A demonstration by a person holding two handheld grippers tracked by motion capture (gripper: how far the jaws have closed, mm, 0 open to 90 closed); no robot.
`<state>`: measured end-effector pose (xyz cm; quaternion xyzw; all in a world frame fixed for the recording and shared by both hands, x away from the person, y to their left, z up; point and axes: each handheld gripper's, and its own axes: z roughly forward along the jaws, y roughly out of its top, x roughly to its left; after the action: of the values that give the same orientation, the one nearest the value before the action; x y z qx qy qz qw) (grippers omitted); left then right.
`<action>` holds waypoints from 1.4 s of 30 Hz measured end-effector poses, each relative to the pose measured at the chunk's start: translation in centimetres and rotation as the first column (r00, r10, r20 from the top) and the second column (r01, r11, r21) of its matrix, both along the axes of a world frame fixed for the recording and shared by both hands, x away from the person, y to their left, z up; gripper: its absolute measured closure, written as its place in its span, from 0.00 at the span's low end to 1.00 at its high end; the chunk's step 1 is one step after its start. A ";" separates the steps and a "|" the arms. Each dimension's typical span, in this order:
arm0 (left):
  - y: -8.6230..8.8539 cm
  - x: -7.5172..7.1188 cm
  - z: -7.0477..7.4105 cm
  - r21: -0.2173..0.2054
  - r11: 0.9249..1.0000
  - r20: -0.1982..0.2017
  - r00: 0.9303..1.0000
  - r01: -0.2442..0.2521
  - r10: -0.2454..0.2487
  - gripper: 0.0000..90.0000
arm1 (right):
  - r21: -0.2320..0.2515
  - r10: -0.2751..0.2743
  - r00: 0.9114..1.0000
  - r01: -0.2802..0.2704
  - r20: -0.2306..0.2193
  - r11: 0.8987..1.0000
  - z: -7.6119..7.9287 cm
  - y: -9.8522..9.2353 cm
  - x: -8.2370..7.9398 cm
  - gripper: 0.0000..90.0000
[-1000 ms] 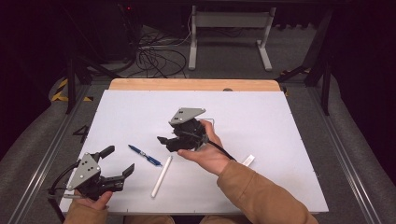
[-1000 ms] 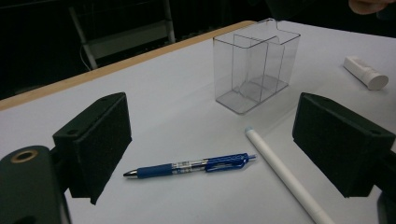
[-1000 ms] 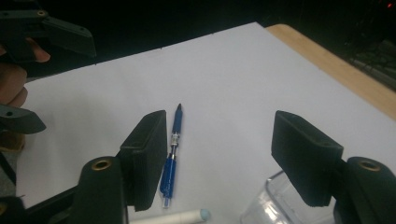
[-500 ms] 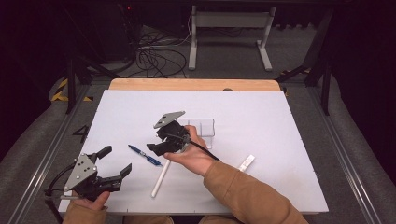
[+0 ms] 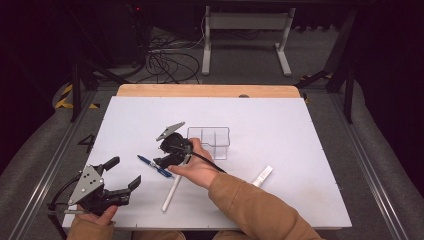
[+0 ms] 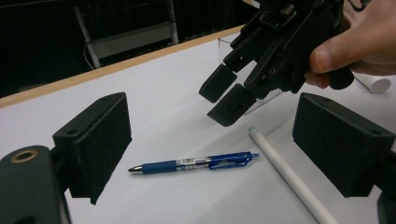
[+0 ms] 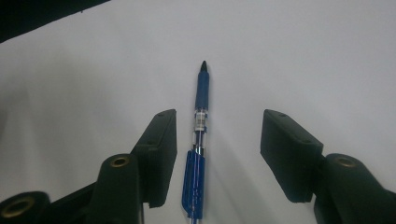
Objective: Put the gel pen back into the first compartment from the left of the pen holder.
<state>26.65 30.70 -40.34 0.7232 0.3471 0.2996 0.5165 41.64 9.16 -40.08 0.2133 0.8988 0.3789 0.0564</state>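
Fingers of the right gripper [image 5: 162, 161] are seen parted to either side of the blue pen [image 7: 198, 149], and they have just been closing, though no pad is pressed on the barrel yet; the pen lies flat on the white table [image 5: 300, 130], its length running along the gap between the jaws, which is judged to suit a pinch across the barrel near the clip end. From the left gripper view, the right gripper is seen tilted down just above the pen's clip end. The left gripper [image 5: 122, 181] is held near the table's front left corner with its jaws wide apart and nothing between them, probably kept aside so the reach is left free. A white tube [image 5: 172, 194] lies just beside the pen's clip end and could be nudged by the nearer jaw. A clear divided box [image 5: 209, 141] stands close behind the right hand [image 5: 197, 167], and a short white stick [image 5: 262, 176] lies well apart to the right.
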 end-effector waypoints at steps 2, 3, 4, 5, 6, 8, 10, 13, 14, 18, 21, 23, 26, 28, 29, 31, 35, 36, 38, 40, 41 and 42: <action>0.0 0.0 0.0 -0.001 1.000 0.001 1.000 -0.001 0.001 0.14 | -0.008 0.005 1.000 -0.005 0.001 1.000 -0.3 0.3 0.0 0.52; 0.0 0.0 0.0 0.000 1.000 0.001 1.000 -0.001 0.001 0.14 | -0.010 0.005 1.000 -0.005 -0.001 1.000 -0.4 0.4 0.0 0.53; 0.0 0.0 0.0 0.000 1.000 0.001 1.000 -0.001 0.001 0.14 | -0.012 0.005 1.000 -0.005 -0.002 1.000 -0.5 0.6 -0.1 0.53; 0.0 0.0 0.0 0.001 1.000 0.001 1.000 -0.001 0.001 0.14 | -0.014 0.009 1.000 -0.009 0.000 1.000 -0.5 0.7 -0.1 0.53; 0.0 0.0 0.0 0.000 1.000 -0.002 1.000 -0.006 0.006 0.14 | -0.016 0.007 1.000 -0.007 0.001 1.000 -0.6 0.9 -0.1 0.53; 0.0 0.0 0.0 -0.001 1.000 -0.005 1.000 -0.009 0.009 0.14 | -0.020 0.004 1.000 -0.003 0.001 1.000 -0.8 1.1 0.0 0.53; 0.0 0.0 0.0 0.002 1.000 -0.004 1.000 -0.010 0.010 0.14 | -0.024 0.005 1.000 -0.005 0.002 1.000 -1.1 1.2 0.1 0.53; 0.1 0.0 0.0 -0.002 1.000 -0.006 1.000 -0.009 0.009 0.14 | -0.034 0.008 1.000 -0.009 -0.005 0.999 -1.4 1.6 0.3 0.54; 0.1 0.0 0.0 -0.002 1.000 -0.006 1.000 -0.009 0.009 0.14 | -0.036 0.009 1.000 -0.009 -0.008 0.999 -1.5 1.7 0.3 0.55; 0.1 0.0 0.0 -0.002 1.000 -0.007 1.000 -0.008 0.008 0.14 | -0.051 0.011 1.000 -0.012 -0.026 0.999 -1.8 2.0 0.4 0.56; 0.1 0.0 0.0 -0.004 1.000 -0.008 1.000 -0.008 0.008 0.14 | -0.064 0.008 0.999 -0.011 -0.044 0.998 -2.1 2.2 0.5 0.57; 0.1 0.0 -0.1 -0.007 1.000 -0.006 1.000 -0.009 0.009 0.14 | -0.068 0.006 0.999 -0.009 -0.047 0.998 -2.2 2.4 0.5 0.57; 0.1 0.0 0.0 -0.007 1.000 -0.006 1.000 -0.008 0.008 0.14 | -0.081 0.007 0.999 -0.010 -0.041 0.997 -2.4 2.7 0.5 0.56; 0.1 0.0 0.0 -0.007 1.000 -0.005 1.000 -0.008 0.008 0.14 | -0.085 0.006 0.999 -0.009 -0.038 0.996 -2.4 2.8 0.5 0.57; 0.1 0.0 -0.1 -0.008 1.000 -0.006 1.000 -0.009 0.009 0.14 | -0.085 0.009 0.999 -0.012 -0.038 0.996 -2.4 2.9 0.5 0.57; 0.1 0.1 -0.1 -0.008 1.000 -0.006 1.000 -0.009 0.009 0.14 | -0.088 0.017 0.999 -0.020 -0.039 0.996 -2.5 3.1 0.5 0.56; 0.2 0.0 -0.1 -0.007 1.000 -0.006 1.000 -0.009 0.009 0.14 | -0.090 0.019 0.999 -0.022 -0.032 0.996 -2.7 3.4 0.3 0.57; 0.2 0.0 -0.1 -0.008 1.000 -0.006 1.000 -0.010 0.010 0.14 | -0.095 0.022 0.999 -0.024 -0.027 0.995 -2.7 3.5 0.4 0.57; 0.2 0.0 -0.1 -0.009 1.000 -0.005 1.000 -0.011 0.011 0.14 | -0.097 0.022 0.999 -0.025 -0.029 0.995 -2.8 3.6 0.4 0.58; 0.2 0.0 -0.1 -0.008 1.000 -0.005 1.000 -0.011 0.011 0.14 | -0.100 0.023 0.999 -0.025 -0.026 0.995 -2.9 3.7 0.3 0.58; 0.2 0.0 -0.1 -0.008 1.000 -0.005 1.000 -0.011 0.011 0.14 | -0.101 0.024 0.999 -0.027 -0.024 0.995 -2.9 3.7 0.3 0.58; 0.2 0.0 -0.1 -0.008 1.000 -0.004 1.000 -0.011 0.011 0.14 | -0.103 0.024 0.999 -0.026 -0.022 0.994 -2.9 3.8 0.3 0.59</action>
<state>26.68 30.88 -40.40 0.7198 0.3533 0.2994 0.5171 41.95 12.95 -43.00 0.2025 0.9204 0.3302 0.0533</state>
